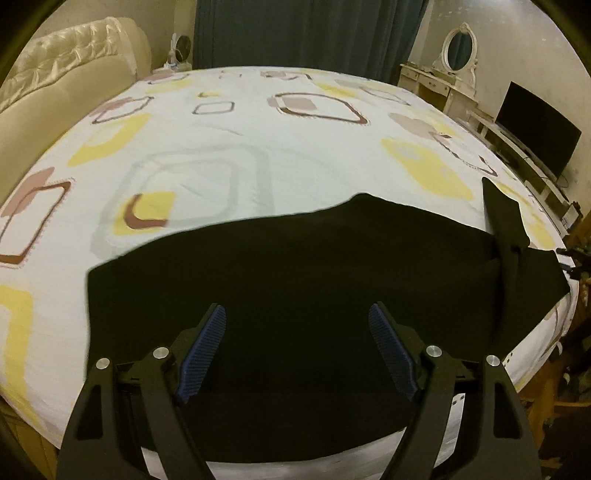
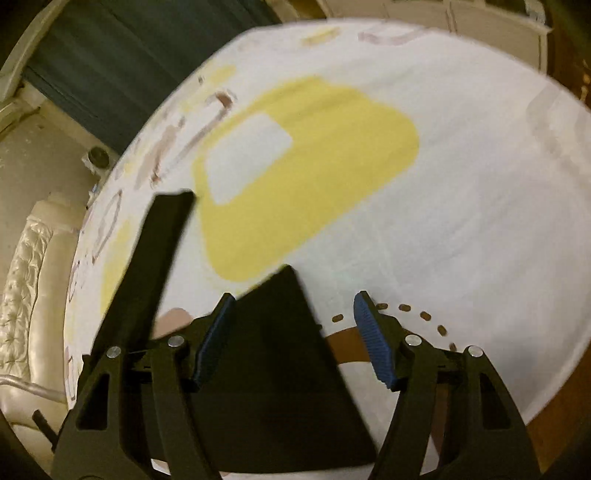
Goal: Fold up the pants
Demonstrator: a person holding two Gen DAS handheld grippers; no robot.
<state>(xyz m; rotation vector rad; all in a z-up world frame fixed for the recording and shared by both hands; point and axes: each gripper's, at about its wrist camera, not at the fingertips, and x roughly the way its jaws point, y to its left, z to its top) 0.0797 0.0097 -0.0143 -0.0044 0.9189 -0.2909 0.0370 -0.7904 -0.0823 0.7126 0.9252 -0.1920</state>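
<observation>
The black pants (image 1: pixel 295 280) lie spread on the patterned bed sheet (image 1: pixel 229 158) at the near edge of the bed. My left gripper (image 1: pixel 297 317) is open and empty, just above the middle of the pants. In the left wrist view the right gripper's black finger (image 1: pixel 502 236) stands at the pants' right end. In the right wrist view my right gripper (image 2: pixel 293 310) is open, with a corner of the pants (image 2: pixel 284 362) lying between its blue-padded fingers (image 2: pixel 369 339). The left gripper's black finger (image 2: pixel 155 266) shows to its left. The view is blurred.
A cream tufted headboard (image 1: pixel 66 74) is at the left. Dark curtains (image 1: pixel 306 33) hang behind the bed. A white dresser with an oval mirror (image 1: pixel 458 51) and a black monitor (image 1: pixel 535 129) stand at the right. The bed's edge runs close below the grippers.
</observation>
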